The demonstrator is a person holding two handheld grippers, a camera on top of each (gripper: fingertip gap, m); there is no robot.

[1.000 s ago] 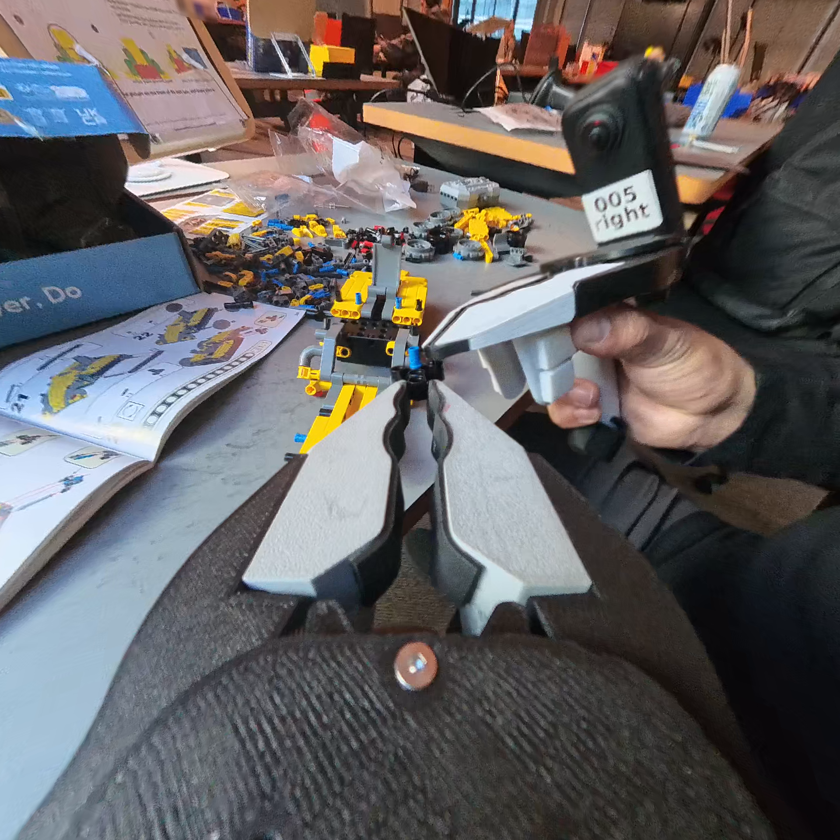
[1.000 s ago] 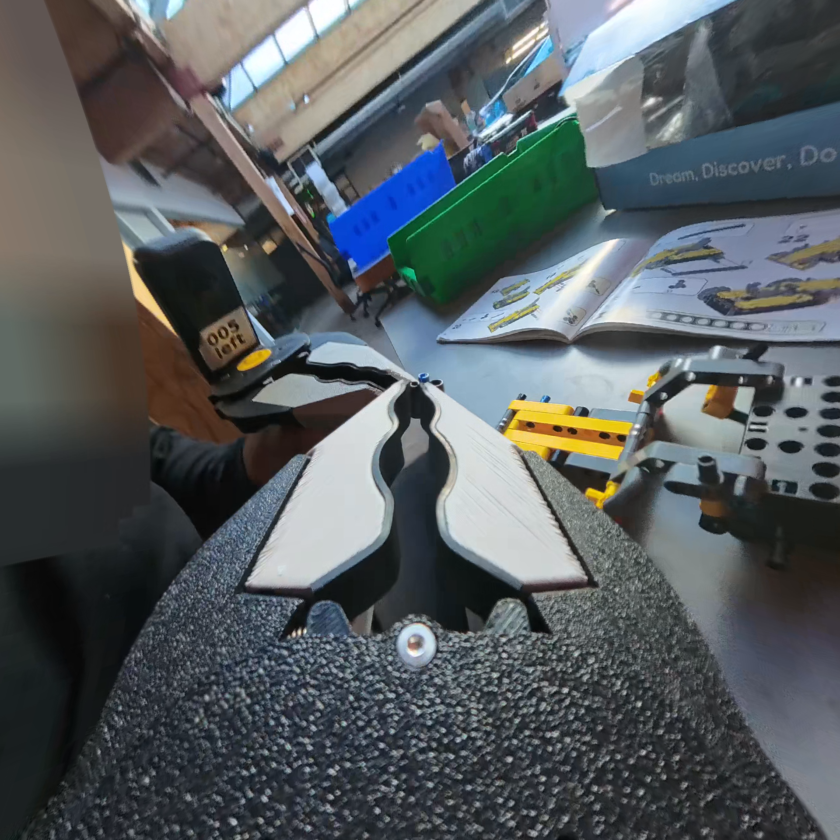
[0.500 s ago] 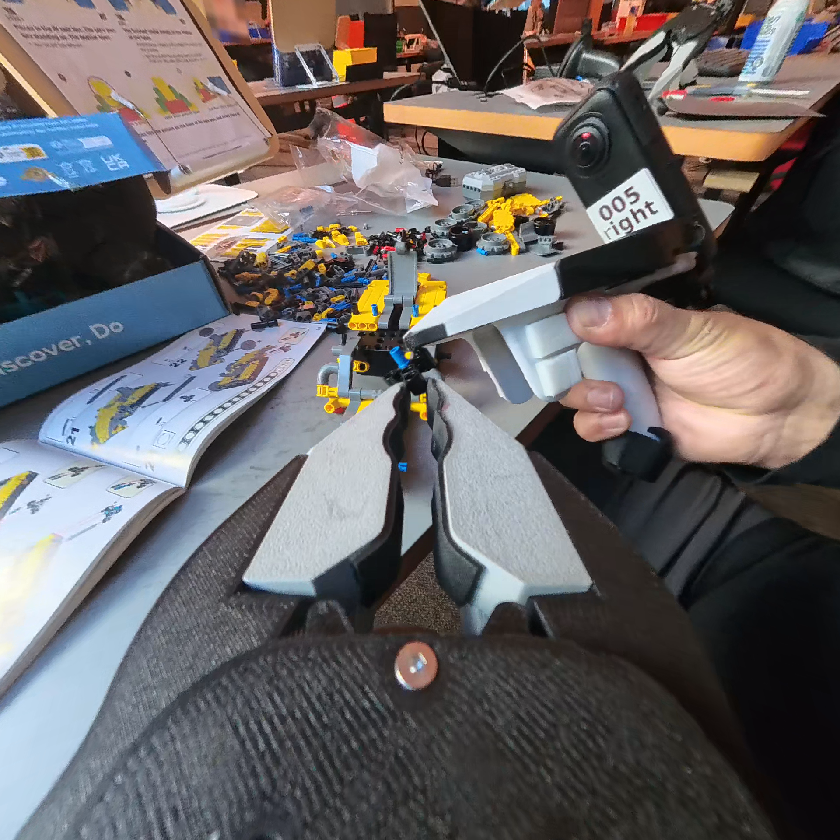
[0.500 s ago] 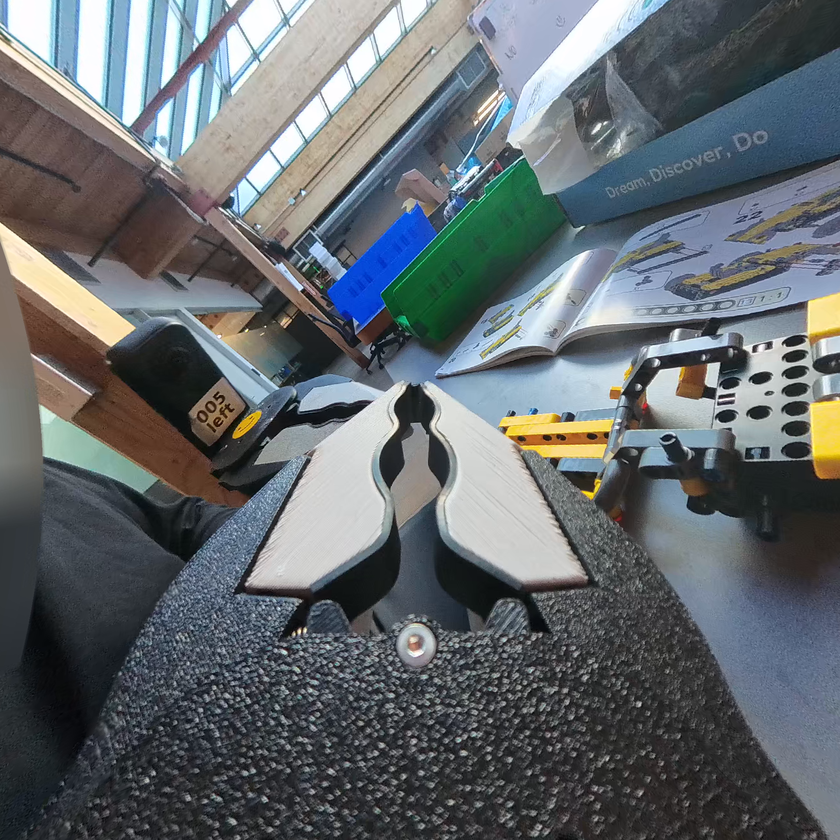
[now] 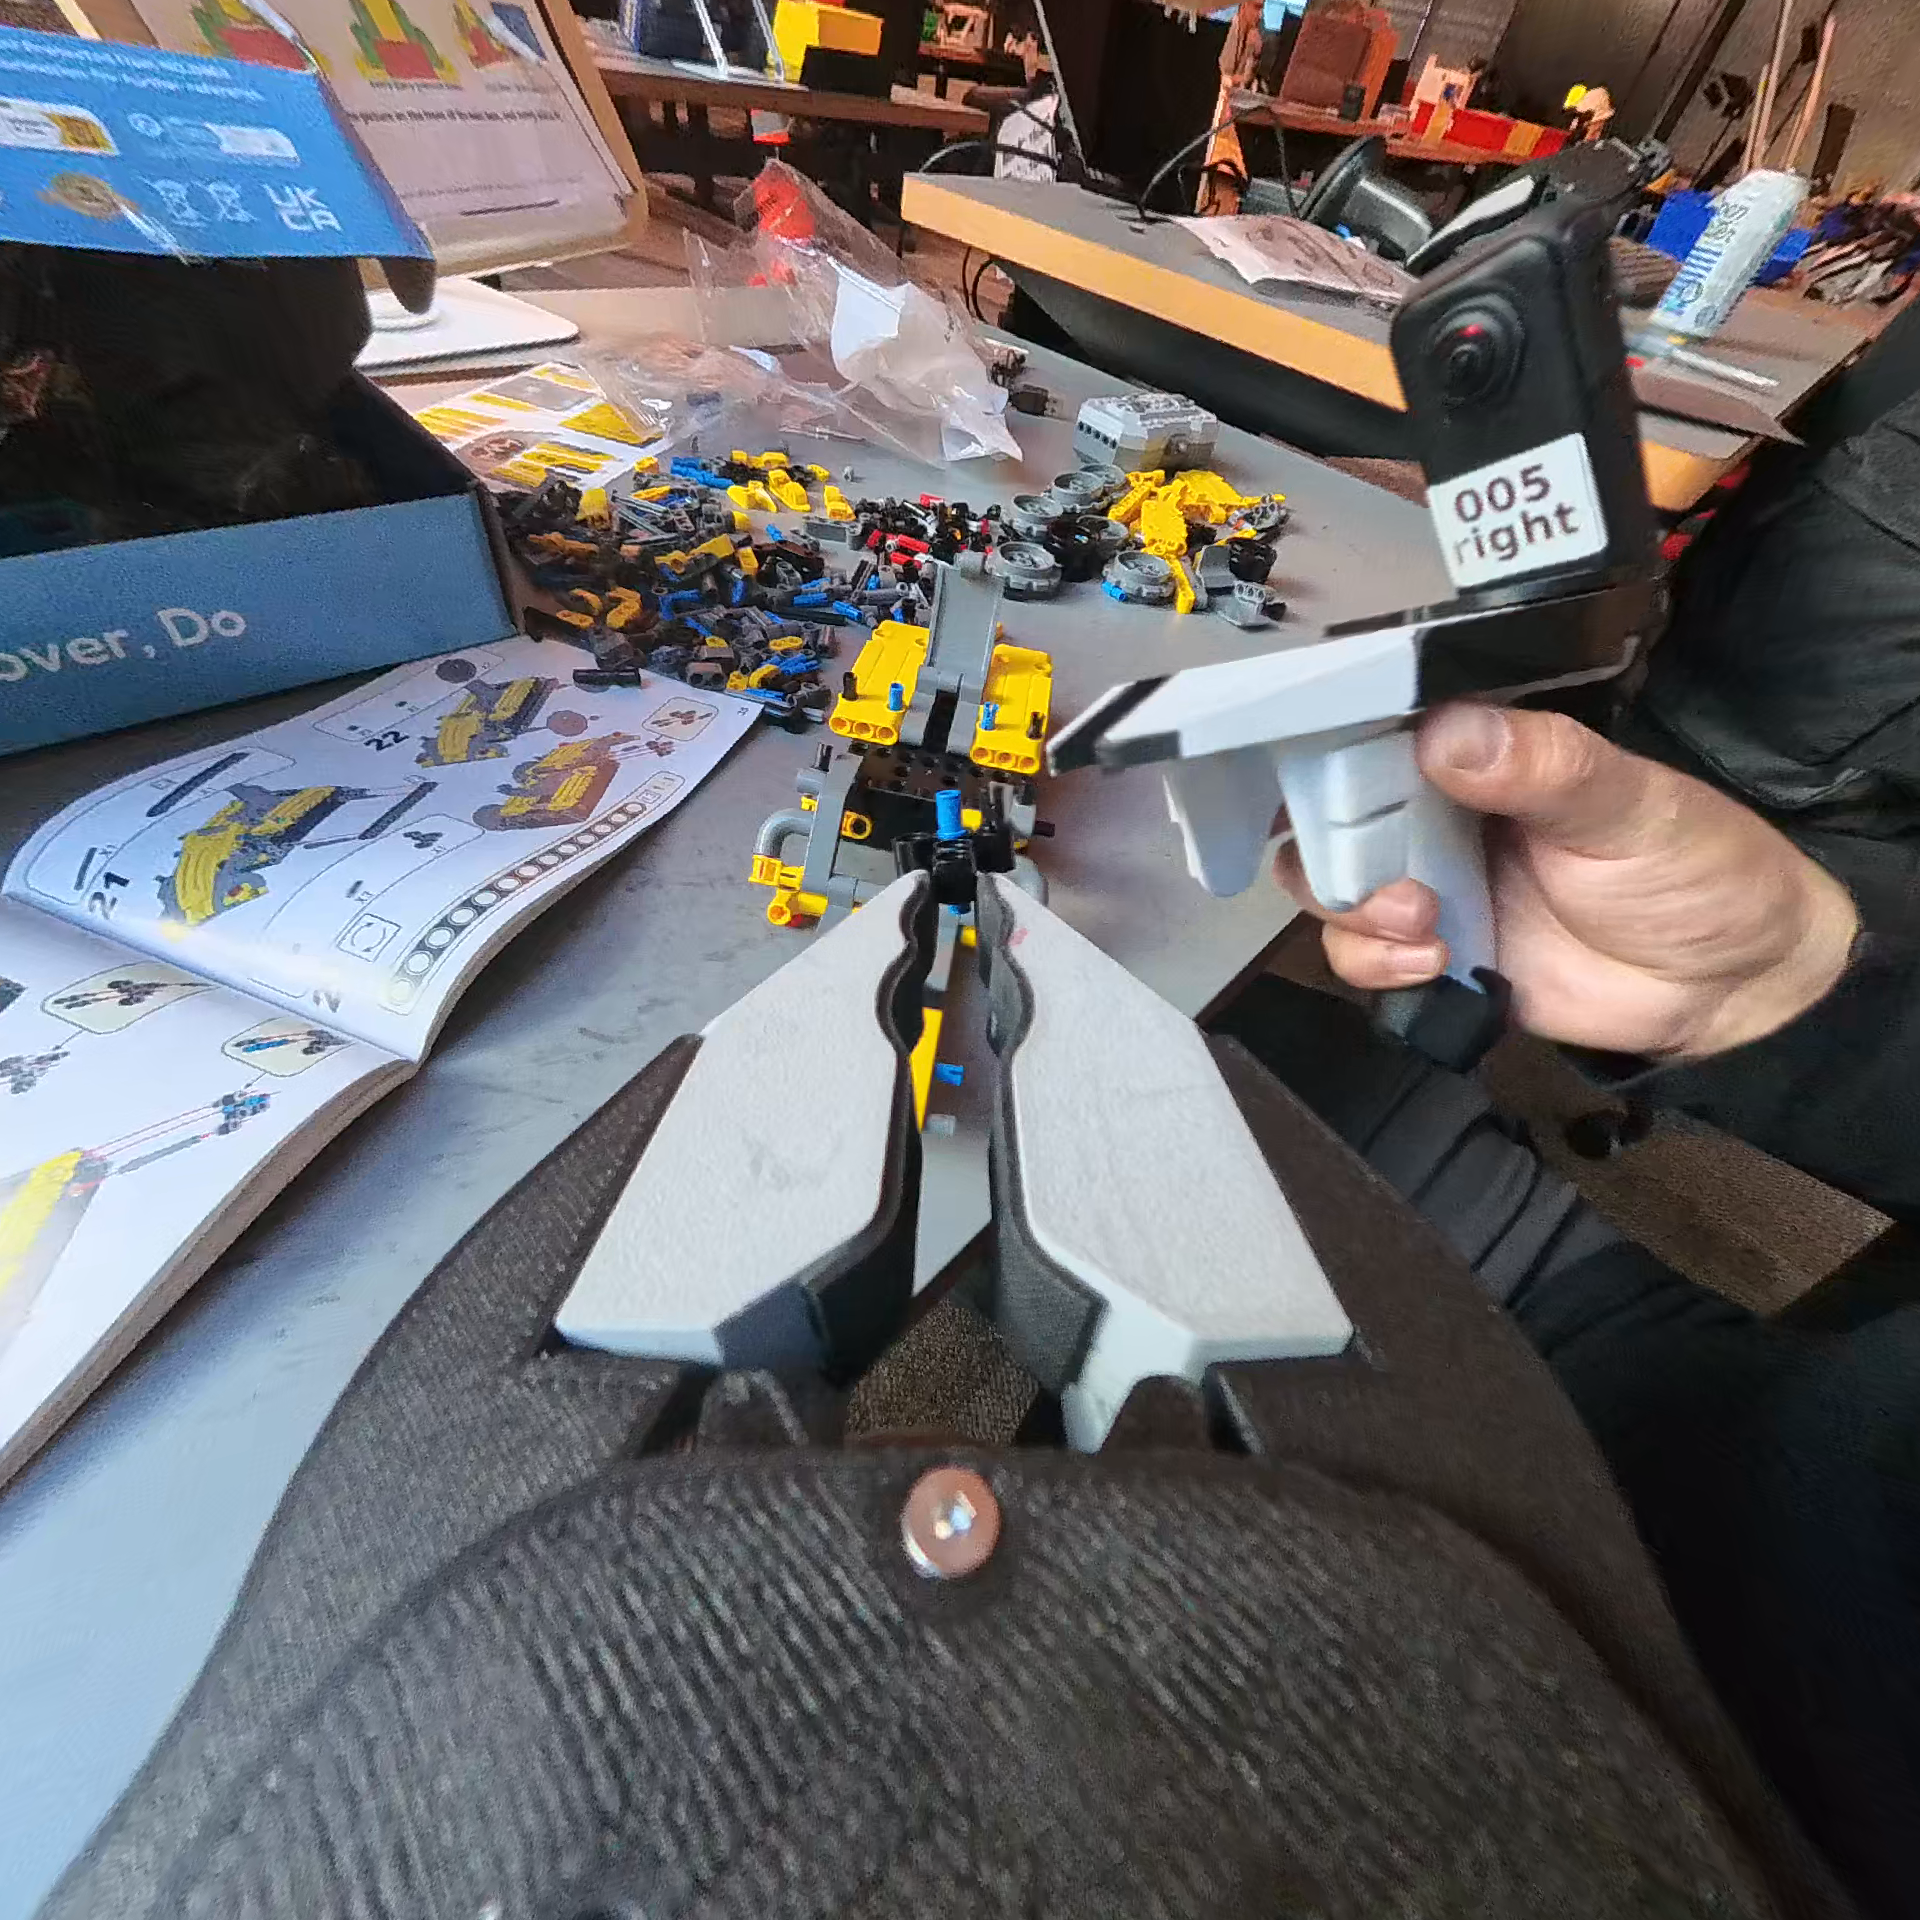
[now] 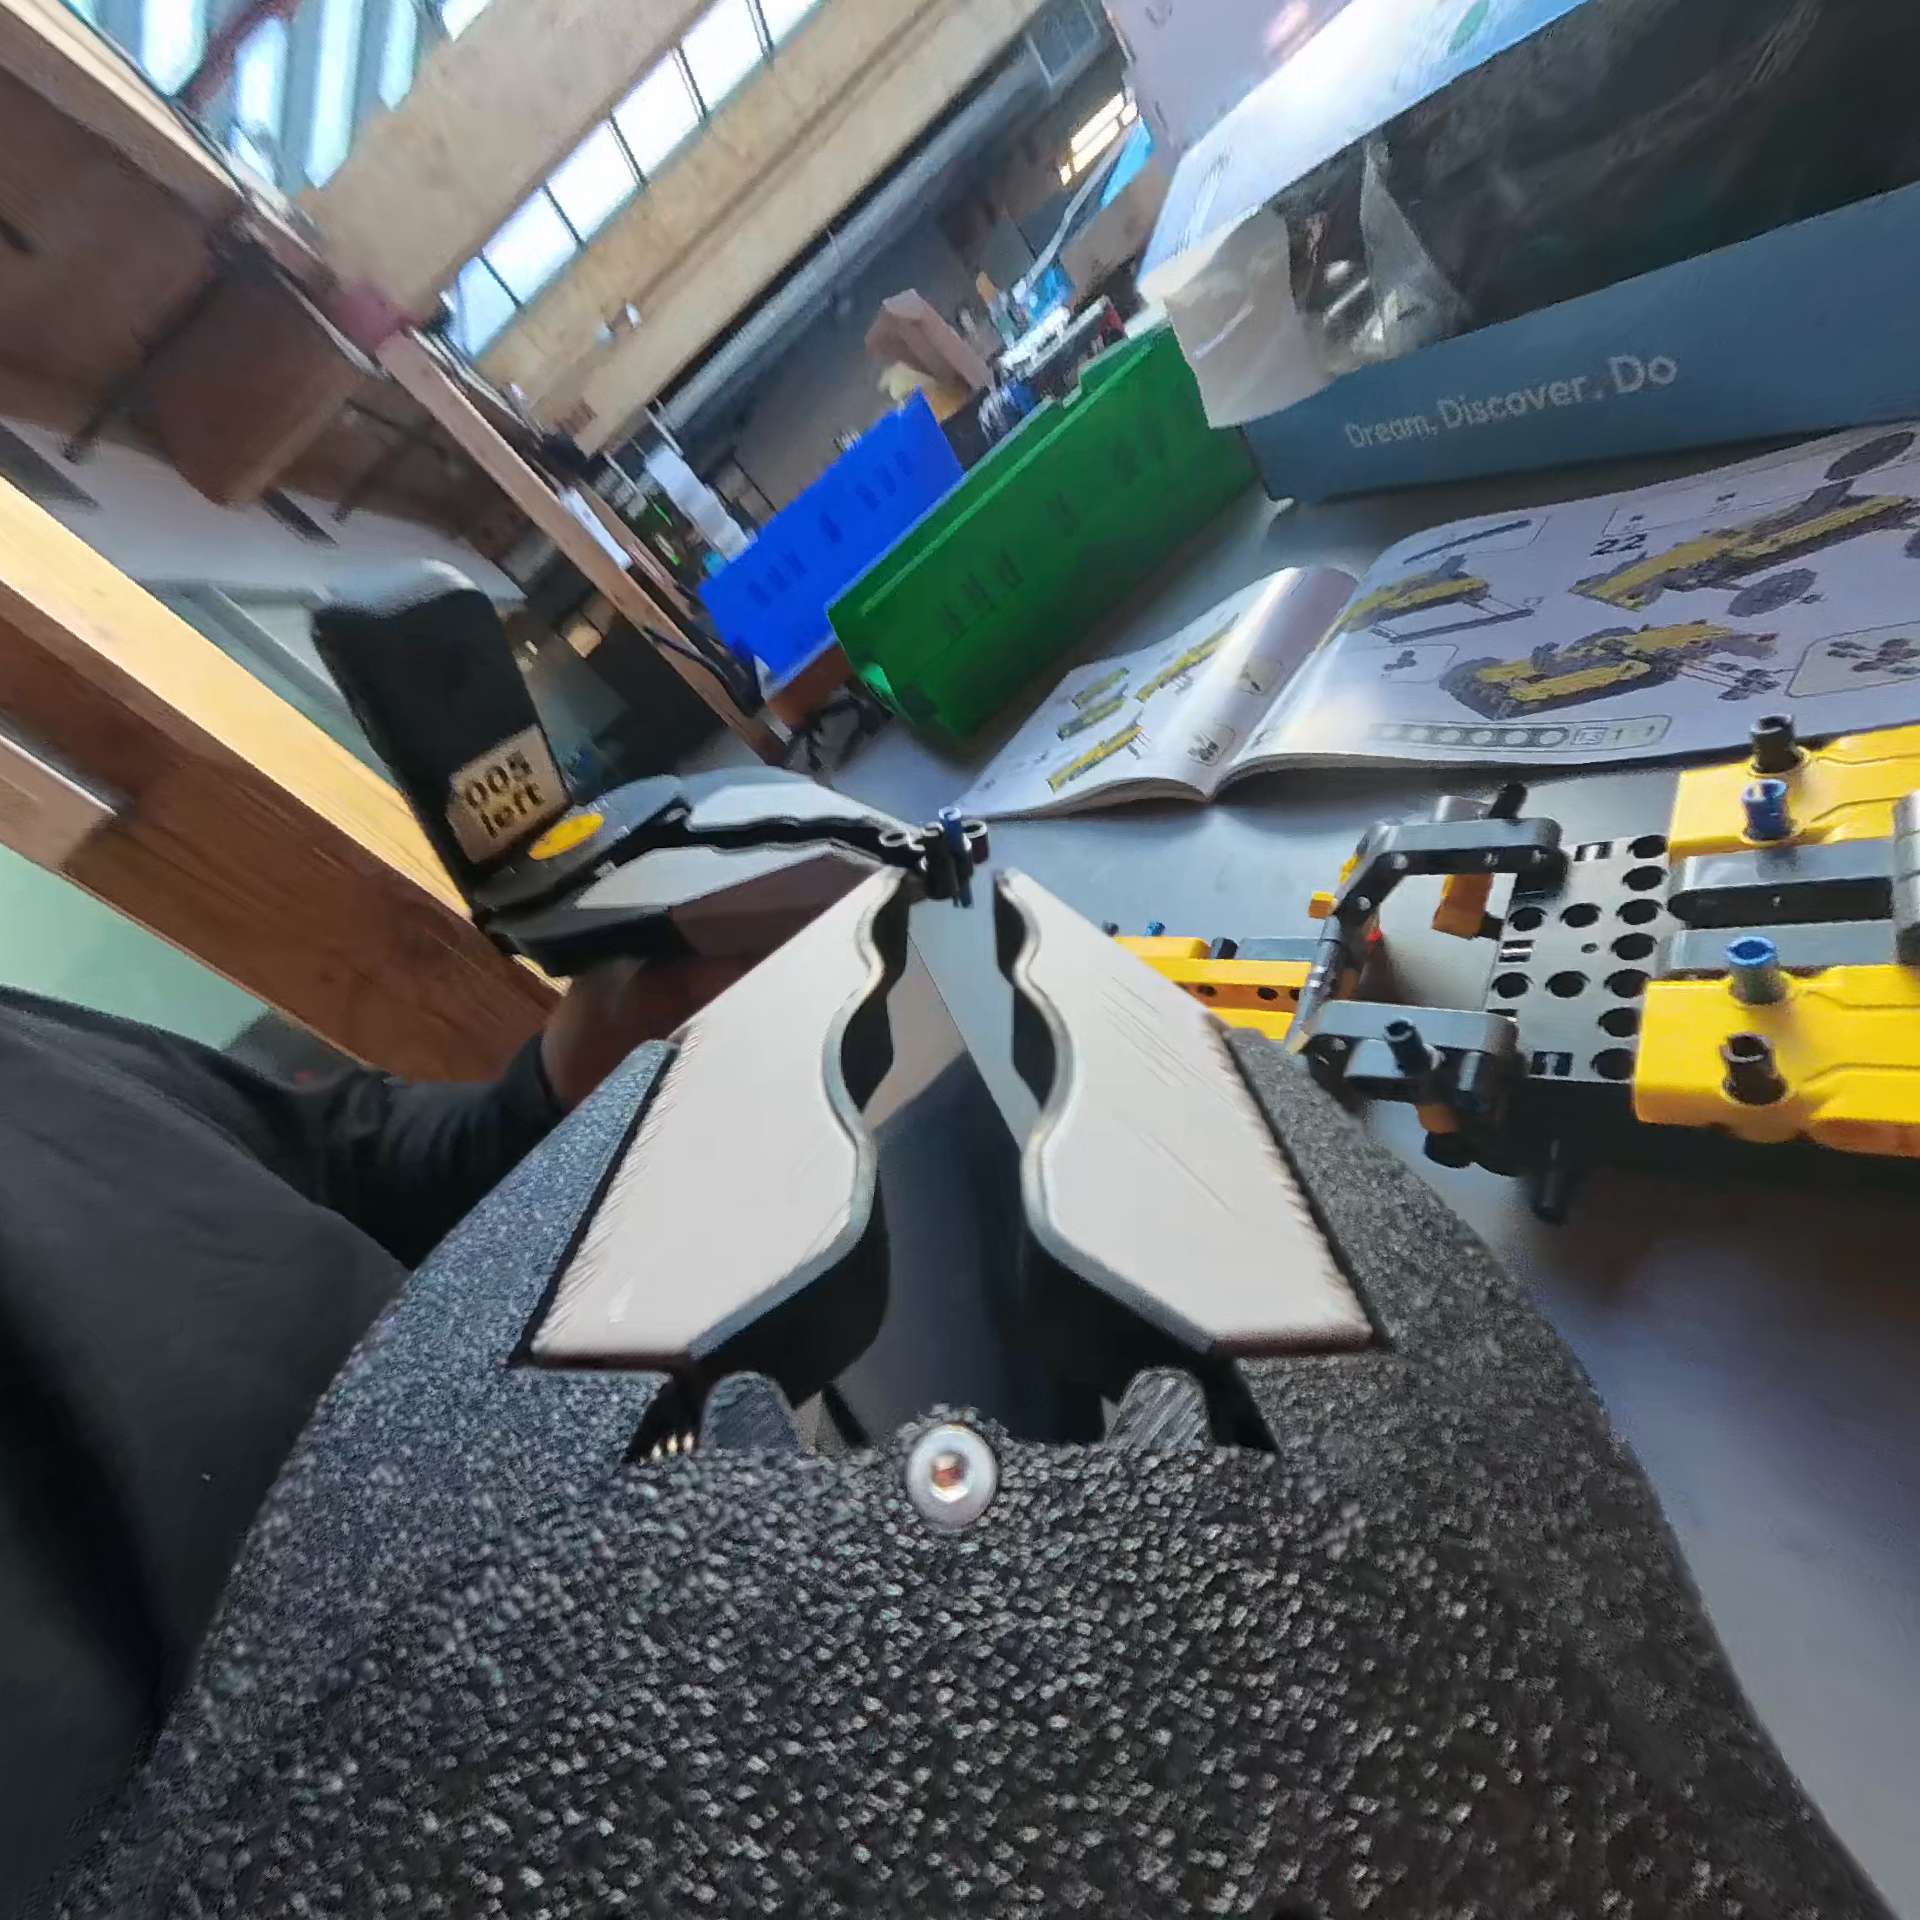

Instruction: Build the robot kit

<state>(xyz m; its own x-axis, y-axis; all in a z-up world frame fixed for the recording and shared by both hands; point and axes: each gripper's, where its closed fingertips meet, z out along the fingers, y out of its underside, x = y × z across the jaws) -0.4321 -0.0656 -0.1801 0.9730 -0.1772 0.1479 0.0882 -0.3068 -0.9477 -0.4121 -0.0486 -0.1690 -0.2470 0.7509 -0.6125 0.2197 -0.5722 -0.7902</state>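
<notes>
I see a grey table [image 5: 644, 966] carrying a half-built yellow model [image 5: 935, 727]; left of the model lies an open instruction booklet [image 5: 312, 862], behind it loose parts [image 5: 727, 592], a blue box [image 5: 239, 603] far left.

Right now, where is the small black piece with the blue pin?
The small black piece sits pinched in the left gripper tips, above the yellow model; the open right gripper is just before it.

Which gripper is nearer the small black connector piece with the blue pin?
Left. The left gripper pinches the small black connector piece with the blue pin at its tips; the right gripper, open, sits just short of it.
</notes>
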